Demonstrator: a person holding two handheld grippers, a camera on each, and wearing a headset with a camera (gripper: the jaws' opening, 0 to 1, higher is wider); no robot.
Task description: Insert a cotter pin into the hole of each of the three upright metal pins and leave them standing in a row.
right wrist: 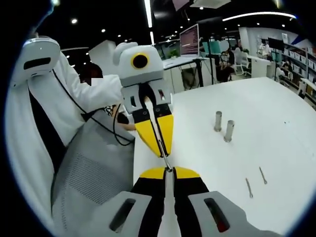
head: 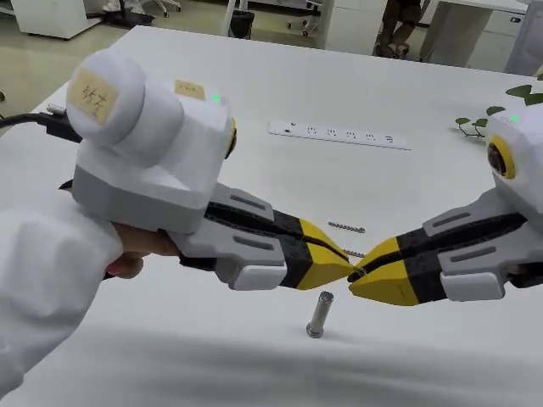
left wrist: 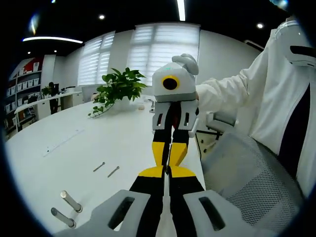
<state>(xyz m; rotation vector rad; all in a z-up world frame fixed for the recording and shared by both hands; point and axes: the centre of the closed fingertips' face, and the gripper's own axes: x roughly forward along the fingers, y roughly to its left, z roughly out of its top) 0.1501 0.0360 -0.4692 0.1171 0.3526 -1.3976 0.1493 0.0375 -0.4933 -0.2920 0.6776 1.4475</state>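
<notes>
The left gripper [head: 350, 270] and the right gripper [head: 357, 287] each have a pale grey shell and black jaws with yellow wedge-shaped ends. In the head view, a loose white sleeve [head: 42, 288] is at 8 o'clock and a black cable [head: 30, 121] at 9 o'clock.

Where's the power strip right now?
In the head view the power strip lies on the table, beyond the loose cotter pin and left of the plant.

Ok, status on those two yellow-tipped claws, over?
Left gripper, right gripper tip to tip, both shut on one slim silver cotter pin. Short steel upright pin stands nearby, unobstructed.
</notes>
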